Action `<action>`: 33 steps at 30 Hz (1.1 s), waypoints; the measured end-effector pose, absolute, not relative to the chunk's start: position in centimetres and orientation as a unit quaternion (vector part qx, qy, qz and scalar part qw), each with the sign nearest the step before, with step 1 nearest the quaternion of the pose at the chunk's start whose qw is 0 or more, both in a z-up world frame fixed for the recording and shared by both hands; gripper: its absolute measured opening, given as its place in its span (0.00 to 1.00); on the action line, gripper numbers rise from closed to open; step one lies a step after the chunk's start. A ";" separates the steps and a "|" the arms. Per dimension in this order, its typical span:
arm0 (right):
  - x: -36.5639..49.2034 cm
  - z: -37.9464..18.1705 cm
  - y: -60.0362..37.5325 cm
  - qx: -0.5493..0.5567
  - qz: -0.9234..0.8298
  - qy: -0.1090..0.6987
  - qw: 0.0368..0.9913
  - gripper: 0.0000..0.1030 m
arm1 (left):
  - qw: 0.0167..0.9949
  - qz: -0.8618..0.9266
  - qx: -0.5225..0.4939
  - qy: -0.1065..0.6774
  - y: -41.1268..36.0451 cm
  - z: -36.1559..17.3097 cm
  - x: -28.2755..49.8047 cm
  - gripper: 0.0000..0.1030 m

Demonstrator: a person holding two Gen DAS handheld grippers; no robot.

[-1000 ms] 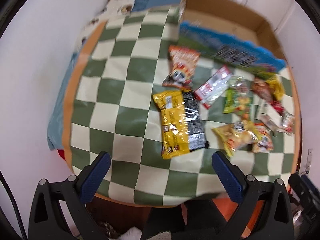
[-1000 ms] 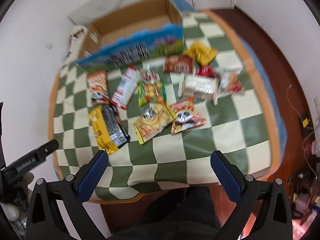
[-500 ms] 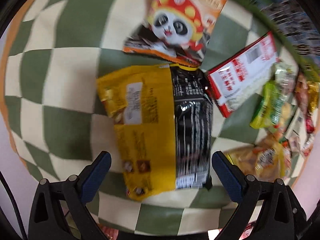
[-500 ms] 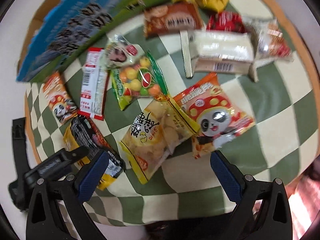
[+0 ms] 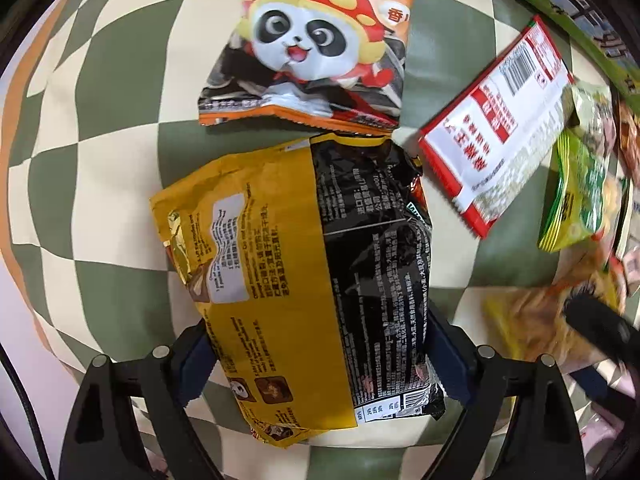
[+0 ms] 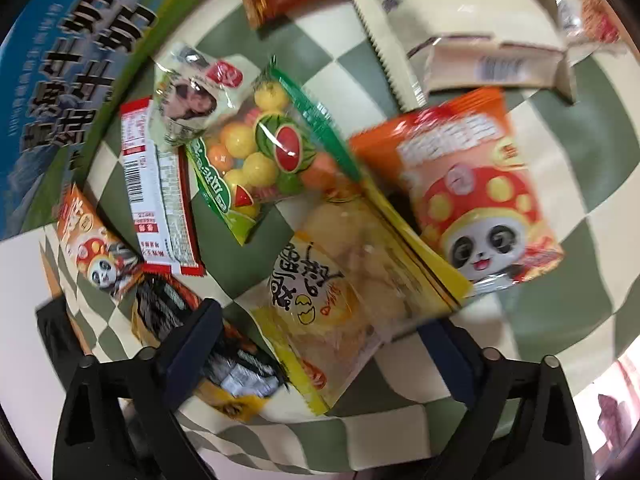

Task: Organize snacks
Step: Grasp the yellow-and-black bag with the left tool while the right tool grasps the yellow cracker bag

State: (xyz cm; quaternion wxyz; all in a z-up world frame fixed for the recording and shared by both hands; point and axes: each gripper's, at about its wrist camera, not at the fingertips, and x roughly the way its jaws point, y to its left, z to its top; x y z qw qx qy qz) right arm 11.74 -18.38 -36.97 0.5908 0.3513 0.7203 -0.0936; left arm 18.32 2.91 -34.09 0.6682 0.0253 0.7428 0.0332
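Pointing straight down, my left gripper (image 5: 320, 360) straddles the yellow and black snack packet (image 5: 304, 264), which lies flat on the green checked cloth (image 5: 112, 92). Its jaws are closing, one blue pad at each long edge, and the packet is not squeezed. My right gripper (image 6: 320, 340) hangs over the clear yellow chip packet (image 6: 348, 292), its jaws also closing with the packet between them. Its left fingertip (image 6: 192, 344) sits above the yellow and black packet (image 6: 168, 312). The right gripper's dark finger (image 5: 600, 324) shows at the right of the left wrist view.
An orange panda packet (image 5: 320, 44) and a red-and-white packet (image 5: 496, 132) lie beyond the left gripper. Around the right gripper are a second panda packet (image 6: 472, 196), a green fruit-candy bag (image 6: 264, 148), a white wrapped bar (image 6: 472, 48) and the blue printed box (image 6: 68, 72).
Both grippers have come down close over the table. Each now has a packet between its jaws, and both pairs of jaws have narrowed.
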 end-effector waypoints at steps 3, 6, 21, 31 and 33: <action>12.1 -39.0 -17.1 0.361 -0.110 0.733 0.566 0.76 | 0.666 0.027 0.028 0.745 2.9 -33.9 17.0 0.89; 12.3 -40.0 -16.7 0.365 -0.127 0.734 0.559 0.73 | 0.663 0.020 0.022 0.748 3.0 -34.1 16.6 0.89; 14.0 -37.6 -9.5 -0.007 0.087 0.787 0.611 0.76 | 0.645 -0.002 -0.013 0.764 4.8 -35.8 15.0 0.90; 15.2 -36.6 -13.1 0.227 -0.067 0.745 0.624 0.88 | 0.637 0.008 -0.007 0.770 5.1 -40.3 18.0 0.92; 15.9 -37.8 -12.9 0.230 -0.083 0.757 0.606 0.87 | 0.638 0.011 -0.004 0.770 4.8 -39.7 19.3 0.92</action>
